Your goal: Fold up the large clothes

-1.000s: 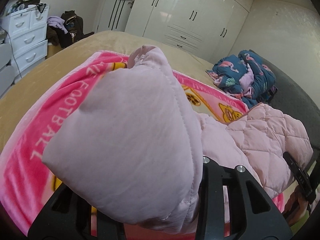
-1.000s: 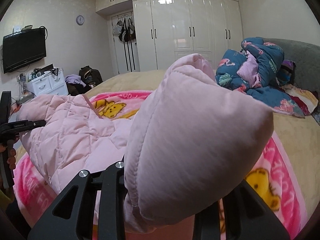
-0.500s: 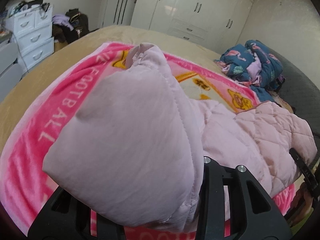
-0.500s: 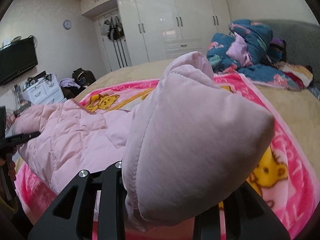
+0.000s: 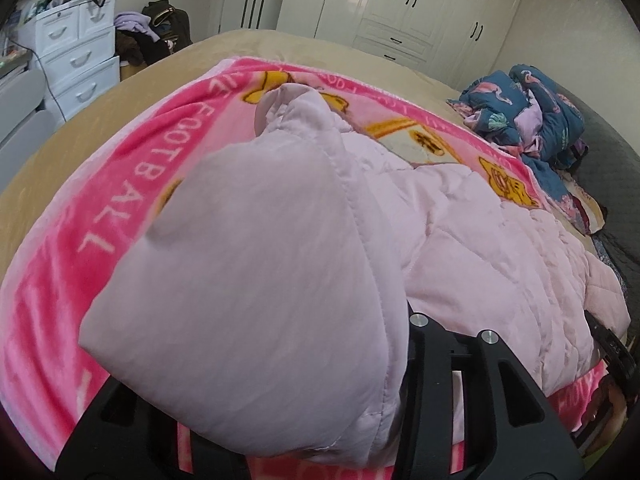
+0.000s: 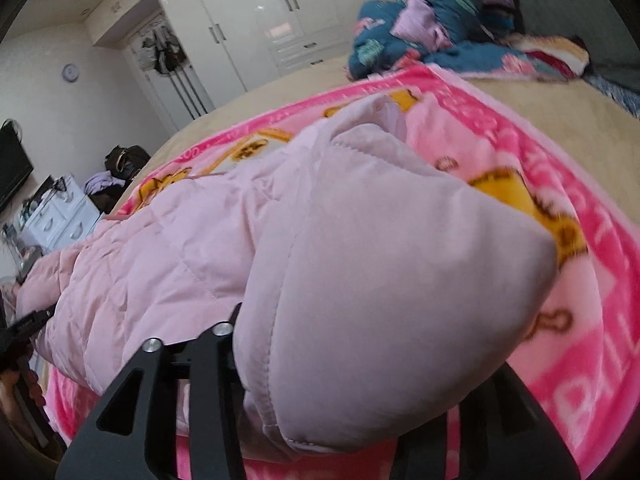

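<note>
Pink quilted jacket (image 5: 480, 240) is lying across a bright pink cartoon blanket (image 5: 60, 260), which is spread over a tan bed cover (image 5: 100, 120). Jacket is running side to side between the two grippers, one puffy end bunched at each.

Left gripper (image 5: 320, 420): black frame is showing at 6 o'clock of its own view. A fat fold of the jacket is filling the gap between the fingers and hiding the tips. Jaws are opening; cloth is between them, and the fold is standing up from the gap as if the pads are pinching it yet.

Right gripper (image 6: 340, 420): same picture, frame at 6 o'clock, a bulging end of the jacket sitting between the fingers and draping over the right one. Jaws are opening here too, with cloth between them; whether the pads are pressing on it I cannot tell, as the fabric is covering them.

From the left view, the right gripper's black edge is showing at 4 o'clock beyond the jacket. From the right view, a hand (image 6: 24, 388) is showing at 8 o'clock.

A heap of blue patterned bedding (image 6: 420, 32) is sitting at 1 o'clock of the right view. White wardrobes (image 5: 400, 4) are standing at 12 o'clock behind the bed, a white drawer unit (image 5: 76, 60) at 10 o'clock of the left view.
</note>
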The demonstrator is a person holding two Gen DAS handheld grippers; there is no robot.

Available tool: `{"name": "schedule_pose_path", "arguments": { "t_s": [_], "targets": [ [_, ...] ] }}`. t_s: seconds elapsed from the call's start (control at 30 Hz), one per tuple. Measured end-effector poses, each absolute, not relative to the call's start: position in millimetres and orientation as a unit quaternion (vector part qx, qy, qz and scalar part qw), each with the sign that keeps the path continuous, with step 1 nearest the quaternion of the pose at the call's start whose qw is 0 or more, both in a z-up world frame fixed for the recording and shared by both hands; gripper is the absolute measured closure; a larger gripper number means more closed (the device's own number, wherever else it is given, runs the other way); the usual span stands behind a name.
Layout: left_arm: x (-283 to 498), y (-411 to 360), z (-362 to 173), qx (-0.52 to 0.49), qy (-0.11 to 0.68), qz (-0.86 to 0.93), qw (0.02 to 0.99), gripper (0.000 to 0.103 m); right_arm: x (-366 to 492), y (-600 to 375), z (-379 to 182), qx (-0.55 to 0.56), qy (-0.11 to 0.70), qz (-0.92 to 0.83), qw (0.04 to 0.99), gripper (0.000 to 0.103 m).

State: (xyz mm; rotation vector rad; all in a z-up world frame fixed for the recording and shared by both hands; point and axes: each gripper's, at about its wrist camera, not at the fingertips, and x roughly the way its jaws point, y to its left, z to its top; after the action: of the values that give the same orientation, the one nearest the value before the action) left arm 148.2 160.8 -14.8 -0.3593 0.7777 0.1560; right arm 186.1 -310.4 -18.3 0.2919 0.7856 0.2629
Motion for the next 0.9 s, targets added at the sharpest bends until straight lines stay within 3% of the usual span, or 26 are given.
{"name": "schedule_pose_path", "arguments": {
  "t_s": [0.07, 0.13, 0.23, 0.3, 0.53, 0.63, 0.77, 0.9],
  "targets": [
    [148, 161, -16, -0.17, 0.379, 0.078, 0.906, 0.067, 186, -315, -22, 0.161, 0.394, 0.125, 0.896, 0.048],
    [147, 162, -18, -0.171, 0.38, 0.078, 0.906, 0.067, 184, -320, -25, 0.183, 0.4, 0.125, 0.889, 0.032],
    [145, 164, -20, -0.174, 0.382, 0.077, 0.904, 0.065, 178, -333, -29, 0.214, 0.413, 0.113, 0.878, 0.016],
    [143, 164, -21, -0.175, 0.382, 0.077, 0.904, 0.063, 172, -340, -27, 0.22, 0.412, 0.101, 0.879, 0.011],
    [136, 167, -22, -0.182, 0.383, 0.079, 0.902, 0.055, 145, -366, -12, 0.23, 0.392, 0.065, 0.889, 0.008],
    [129, 170, -23, -0.185, 0.384, 0.081, 0.901, 0.046, 136, -372, -3, 0.217, 0.381, 0.056, 0.897, 0.008],
    [115, 176, -20, -0.181, 0.381, 0.093, 0.902, 0.026, 121, -372, 10, 0.194, 0.363, 0.053, 0.91, 0.005],
    [94, 182, -12, -0.183, 0.369, 0.104, 0.905, 0.016, 110, -368, 18, 0.171, 0.351, 0.058, 0.919, 0.004]
  ]
}}
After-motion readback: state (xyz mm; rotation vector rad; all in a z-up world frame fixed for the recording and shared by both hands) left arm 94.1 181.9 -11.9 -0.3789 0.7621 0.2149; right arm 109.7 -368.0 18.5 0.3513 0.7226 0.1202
